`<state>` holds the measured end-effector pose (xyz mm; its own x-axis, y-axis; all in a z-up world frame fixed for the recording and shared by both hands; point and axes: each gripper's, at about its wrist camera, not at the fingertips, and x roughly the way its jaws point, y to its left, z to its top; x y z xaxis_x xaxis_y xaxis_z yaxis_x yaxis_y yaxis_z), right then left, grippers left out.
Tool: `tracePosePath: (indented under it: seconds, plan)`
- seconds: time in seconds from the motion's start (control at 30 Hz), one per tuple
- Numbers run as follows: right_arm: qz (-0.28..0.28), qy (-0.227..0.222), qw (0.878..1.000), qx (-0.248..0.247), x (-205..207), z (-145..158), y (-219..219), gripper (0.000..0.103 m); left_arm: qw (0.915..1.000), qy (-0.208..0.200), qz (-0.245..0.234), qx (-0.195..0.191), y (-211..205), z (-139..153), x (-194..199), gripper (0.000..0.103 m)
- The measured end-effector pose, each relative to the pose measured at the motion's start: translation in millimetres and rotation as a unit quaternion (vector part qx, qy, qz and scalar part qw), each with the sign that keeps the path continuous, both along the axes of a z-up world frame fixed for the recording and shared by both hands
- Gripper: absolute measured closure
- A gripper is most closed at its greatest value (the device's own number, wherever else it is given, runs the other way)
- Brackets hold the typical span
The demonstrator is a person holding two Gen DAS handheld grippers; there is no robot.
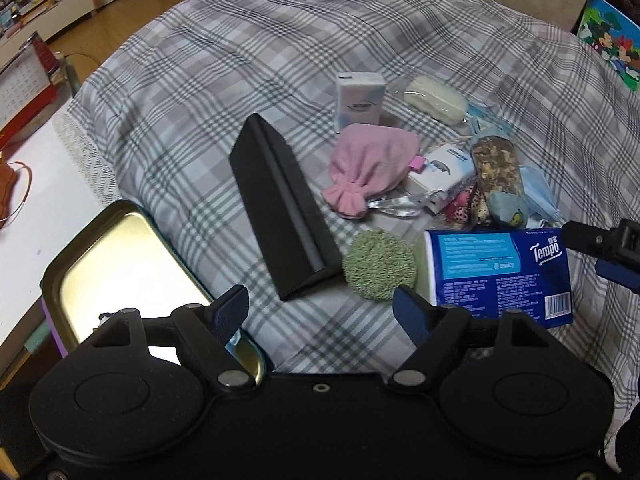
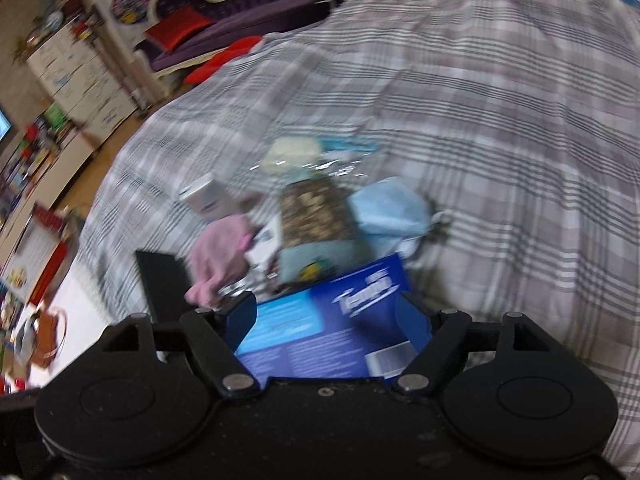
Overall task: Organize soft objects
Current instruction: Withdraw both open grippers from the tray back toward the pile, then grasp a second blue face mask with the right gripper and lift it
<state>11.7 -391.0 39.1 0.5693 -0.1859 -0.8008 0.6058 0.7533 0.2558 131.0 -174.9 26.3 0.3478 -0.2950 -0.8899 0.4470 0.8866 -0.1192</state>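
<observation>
Left wrist view shows both claws (image 1: 320, 312) (image 2: 328, 320) spread and empty, soft items still heaped on the bed (image 1: 200, 80), tin tray (image 1: 120, 256) unfilled.

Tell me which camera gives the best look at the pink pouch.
The left wrist view. There the pink pouch lies sharp and whole on the checked bedspread, gathered end toward the camera. The right wrist view is motion-blurred and shows it only as a pink smear beside the blue tissue pack.
</observation>
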Motion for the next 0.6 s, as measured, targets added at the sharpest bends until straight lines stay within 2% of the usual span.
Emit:
tracePosePath:
  seconds: [0.13, 0.43, 0.6]
  plan:
    - [-0.034, 0.005, 0.999, 0.010, 3.3, -8.3, -22.8, 0.020, 1.0000, 0.004, -0.005, 0.004, -10.4, -2.9, 4.5, 0.028]
    - [-0.093, 0.040, 0.995, -0.001, 28.7, -31.5, -70.0, 0.020, 0.9996, 0.023, -0.005, 0.016, -23.6, -15.7, 18.4, 0.028]
    - [-0.096, 0.059, 0.993, 0.017, 45.4, -48.4, -87.9, 0.020, 0.9991, 0.036, -0.005, 0.022, -28.9, -23.7, 24.9, 0.028]
